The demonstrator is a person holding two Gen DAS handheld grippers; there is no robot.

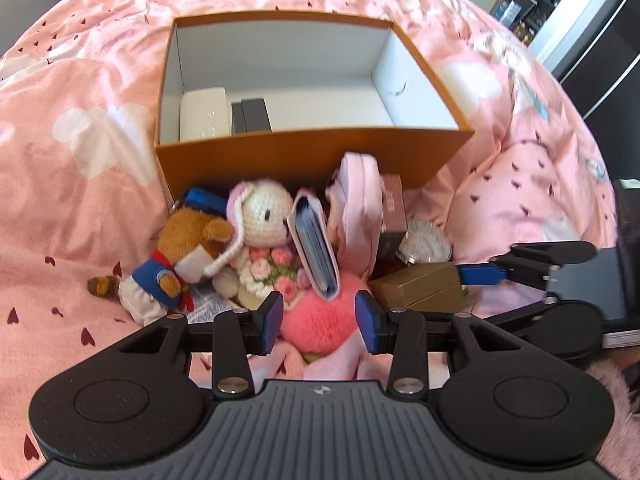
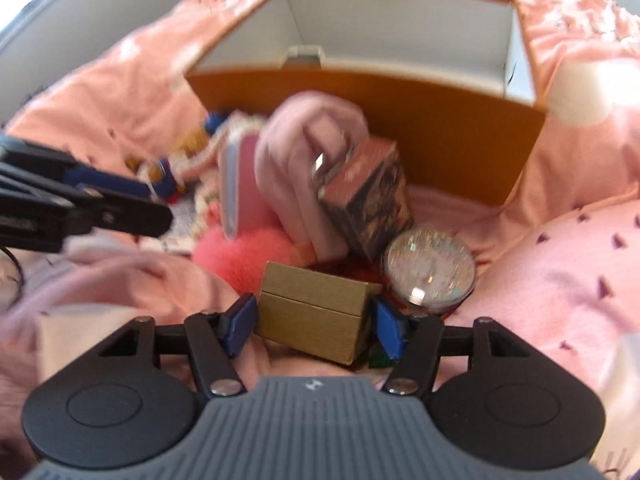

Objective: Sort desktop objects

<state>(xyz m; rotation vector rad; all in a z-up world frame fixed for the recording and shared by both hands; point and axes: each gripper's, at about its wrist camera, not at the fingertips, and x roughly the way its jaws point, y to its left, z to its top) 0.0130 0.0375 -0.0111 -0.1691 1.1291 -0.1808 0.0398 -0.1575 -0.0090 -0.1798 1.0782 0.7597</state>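
Two claws were in play over my pile of small things on the pink bedspread (image 1: 72,184). My left claw (image 1: 319,318) sat at the lower middle of its view with its blue pads spread apart and nothing between them, poised just above the fluffy pink pom-pom (image 1: 320,320).

My right claw (image 2: 314,322) stood open around the gold box (image 2: 316,312) at the lower middle of the right wrist view. Its blue pads flanked the two sides of the box; the blur kept me from telling whether either pad touched it. In the left wrist view that same box (image 1: 420,286) lay at the right edge of the pile.

Behind the pile, in the upper middle of both views, stood the orange cardboard box (image 1: 304,156), open at the top. I saw a white case (image 1: 204,114) and a dark box (image 1: 254,114) lying in its left corner.

Leaning against the orange wall from left to right were a brown plush in blue clothes (image 1: 180,256), a crocheted bunny (image 1: 264,216), a tilted card holder (image 1: 314,248), a pink pouch (image 1: 358,208) and a brownish patterned carton (image 1: 392,208). Just beside the gold box lay a glittery round compact (image 2: 430,276).
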